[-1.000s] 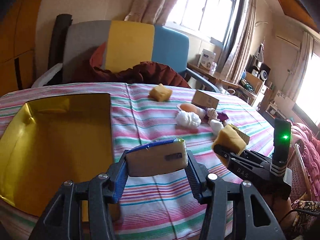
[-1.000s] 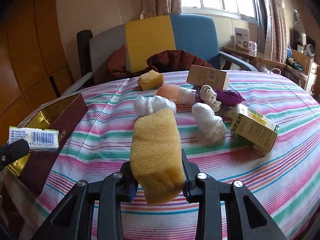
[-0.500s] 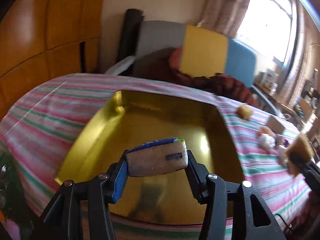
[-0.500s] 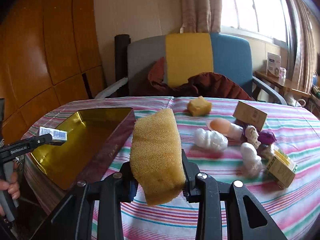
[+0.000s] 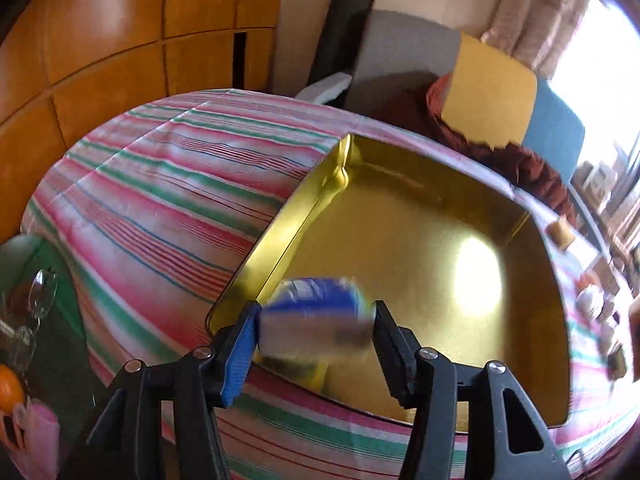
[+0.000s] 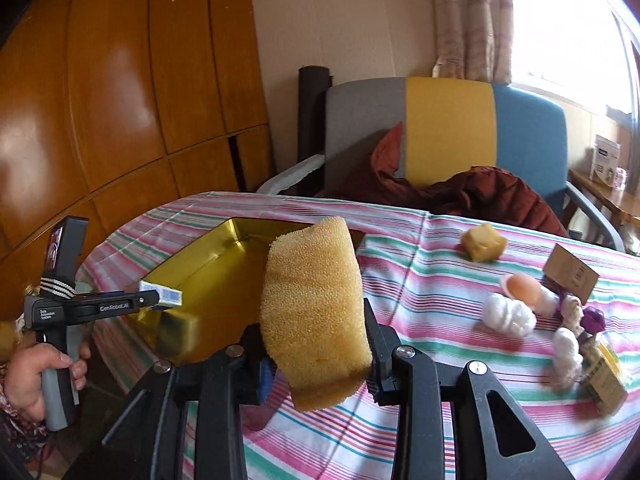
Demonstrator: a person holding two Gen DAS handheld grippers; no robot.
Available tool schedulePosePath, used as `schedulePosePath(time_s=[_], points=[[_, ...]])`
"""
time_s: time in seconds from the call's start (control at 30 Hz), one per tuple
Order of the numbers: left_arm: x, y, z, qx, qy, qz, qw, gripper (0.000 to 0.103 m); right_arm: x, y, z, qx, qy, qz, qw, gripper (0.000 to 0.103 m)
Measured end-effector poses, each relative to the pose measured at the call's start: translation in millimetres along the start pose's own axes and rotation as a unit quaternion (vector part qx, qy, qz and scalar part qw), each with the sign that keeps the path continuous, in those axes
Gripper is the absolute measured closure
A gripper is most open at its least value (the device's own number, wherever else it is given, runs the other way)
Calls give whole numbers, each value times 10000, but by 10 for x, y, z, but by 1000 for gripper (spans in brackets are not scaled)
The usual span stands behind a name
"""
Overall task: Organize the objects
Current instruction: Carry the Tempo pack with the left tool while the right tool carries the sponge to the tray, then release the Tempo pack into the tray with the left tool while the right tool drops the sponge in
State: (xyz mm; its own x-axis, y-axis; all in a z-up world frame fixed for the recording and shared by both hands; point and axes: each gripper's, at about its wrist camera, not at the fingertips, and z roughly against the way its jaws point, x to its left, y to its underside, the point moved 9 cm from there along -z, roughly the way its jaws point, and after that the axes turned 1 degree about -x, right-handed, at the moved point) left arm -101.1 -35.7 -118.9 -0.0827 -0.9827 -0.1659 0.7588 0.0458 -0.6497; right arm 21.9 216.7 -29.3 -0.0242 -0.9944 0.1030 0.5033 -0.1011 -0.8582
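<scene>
Left gripper (image 5: 316, 320): jaws have just been opening, the small blue-and-white packet (image 5: 316, 318) between them, blurred, so it reads as slipping free rather than clamped. Cannot tell whether the pads touch it; looks released. Packet's long axis runs across the jaws, pad to pad. Directly below and ahead of this claw is the gold tray (image 5: 280, 240); its near corner sits just under the left finger, and the open floor spreads ahead and to the right. That is the key relation: packet is over the tray's near-left corner, inside the rim, so it should land in, close to the near wall.

Right gripper (image 6: 316, 344): clenched on the yellow sponge (image 6: 314, 312), which stands upright with its long axis vertical, sticking well above the pads and a little below. From this claw the tray lies ahead and to the left, lower, partly hidden behind the sponge. The left claw is left of it, at the tray's near edge, held by a hand (image 6: 36, 376).

Likely next: sponge goes forward-left into the tray; the right hand holds it, the left is nearer the tray. Loose items stay on the striped cloth (image 6: 440, 280) to the right, well apart.
</scene>
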Motion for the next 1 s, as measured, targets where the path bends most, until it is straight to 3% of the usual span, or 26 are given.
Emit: schedulePosePath(time_s=[0.07, 0.13, 0.27, 0.4, 0.63, 0.87, 0.93, 0.97, 1.0], points=[[67, -47, 60, -109, -16, 234, 9997, 35, 104, -7, -34, 69, -126, 79, 9999, 67], [160, -93, 125, -215, -164, 475, 9985, 35, 220, -9, -71, 118, -247, 156, 9995, 67], [335, -208, 363, -737, -22, 1093, 9913, 35, 481, -3, -226, 421, -615, 226, 9970, 66], [427, -259, 562, -1108, -150, 1339, 9847, 35, 786, 55, -438, 848, -989, 380, 9907, 66], [404, -289, 671, -1185, -126, 1411, 9828, 35, 1243, 212, -881, 1583, -1682, 118, 9729, 66], [403, -265, 652, -1124, -123, 1448, 9830, 35, 1493, 337, -1336, 2156, -1888, -585, 9563, 65], [406, -254, 637, -1093, -131, 1466, 9831, 35, 1561, 383, -1450, 2318, -1958, -720, 9501, 57], [404, -247, 638, -1082, -134, 1471, 9831, 35, 1587, 392, -1496, 2381, -1961, -770, 9481, 41], [403, -245, 633, -1062, -139, 1475, 9832, 35, 1591, 406, -1527, 2406, -1920, -846, 9477, 33]])
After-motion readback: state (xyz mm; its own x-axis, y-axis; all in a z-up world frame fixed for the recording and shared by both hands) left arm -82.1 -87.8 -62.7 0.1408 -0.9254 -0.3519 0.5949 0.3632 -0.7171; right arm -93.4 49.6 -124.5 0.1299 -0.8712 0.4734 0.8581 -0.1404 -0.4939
